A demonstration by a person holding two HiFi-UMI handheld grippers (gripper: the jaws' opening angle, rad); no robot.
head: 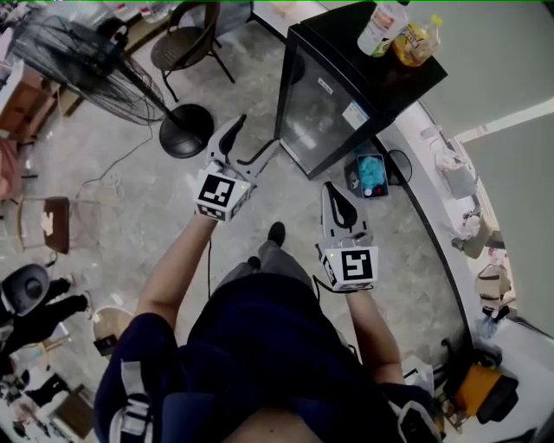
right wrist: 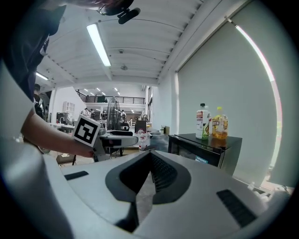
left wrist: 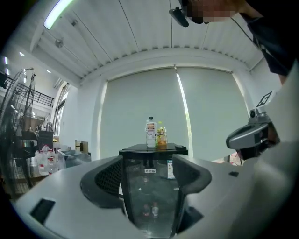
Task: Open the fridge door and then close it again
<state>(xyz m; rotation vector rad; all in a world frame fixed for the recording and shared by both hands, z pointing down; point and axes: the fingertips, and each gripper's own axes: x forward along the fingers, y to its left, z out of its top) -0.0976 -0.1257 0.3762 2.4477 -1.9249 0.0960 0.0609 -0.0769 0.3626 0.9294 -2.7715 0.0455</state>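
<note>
The small black fridge (head: 346,95) stands on the floor with its glass door (head: 322,112) shut. Two bottles (head: 382,26) stand on top of the fridge.

The fridge looks heavy and should stay put. The bottles might wobble if the door is pulled hard. The glass door looks stiff and smooth, so it may be slippery, and a hard bang could crack it. I cannot see a handle. One side edge of the door is likely the best place to take hold.

The person stands in front of the fridge, not touching it, with both arms held out toward it. The left hand-held gripper (head: 257,134) is the one nearer the fridge. It points flat at the door, with its jaws wide apart and nothing in them. The right hand-held gripper (head: 334,189) is a bit farther back from the fridge and tips down a little. Its jaws are pressed together and hold nothing.
</note>
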